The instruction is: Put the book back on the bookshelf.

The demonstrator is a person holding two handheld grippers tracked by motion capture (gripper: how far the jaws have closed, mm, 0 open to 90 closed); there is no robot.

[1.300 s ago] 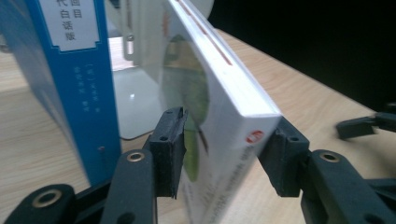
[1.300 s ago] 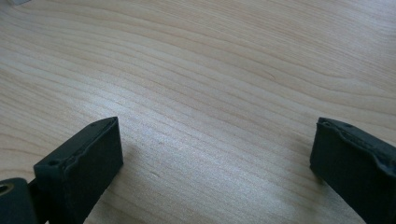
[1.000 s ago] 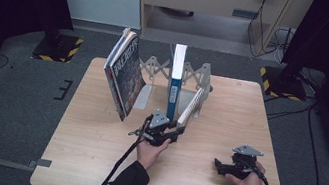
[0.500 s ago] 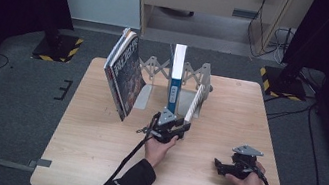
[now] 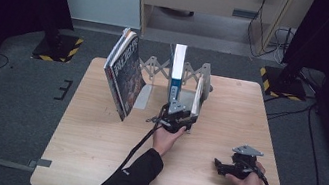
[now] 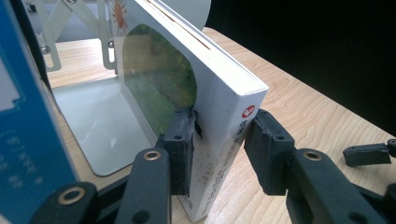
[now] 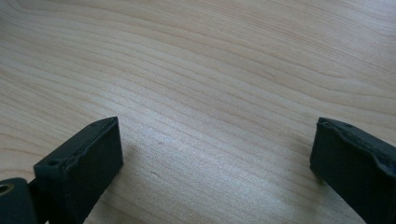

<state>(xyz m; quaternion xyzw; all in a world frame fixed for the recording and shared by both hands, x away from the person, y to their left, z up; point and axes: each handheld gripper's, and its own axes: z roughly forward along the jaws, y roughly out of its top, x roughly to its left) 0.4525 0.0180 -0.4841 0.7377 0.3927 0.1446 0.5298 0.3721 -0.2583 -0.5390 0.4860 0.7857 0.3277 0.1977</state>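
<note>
A white book (image 5: 198,95) stands at the right end of the metal folding rack (image 5: 156,66). My left gripper (image 5: 188,113) is shut on its lower spine. In the left gripper view the two pads (image 6: 182,140) sit on either side of the white book (image 6: 224,93). The jaws have just been opening a little, with the book still between them. A blue book (image 5: 177,69) stands upright in the rack's middle and appears at the left edge as a blue cover (image 6: 23,121). My right gripper (image 5: 219,166) rests open on the table at the front right, nothing between its pads (image 7: 215,158).
A stack of magazines (image 5: 124,75) leans at the rack's left end. The rack's grey base plate (image 6: 98,126) lies between the two books. The wooden table (image 5: 92,151) has bare room in front and at the left. Dark floor and cables surround it.
My left gripper has moved away from the person and to the right with the white book. The book now stands more upright by the rack's right end. The right gripper has not moved.
</note>
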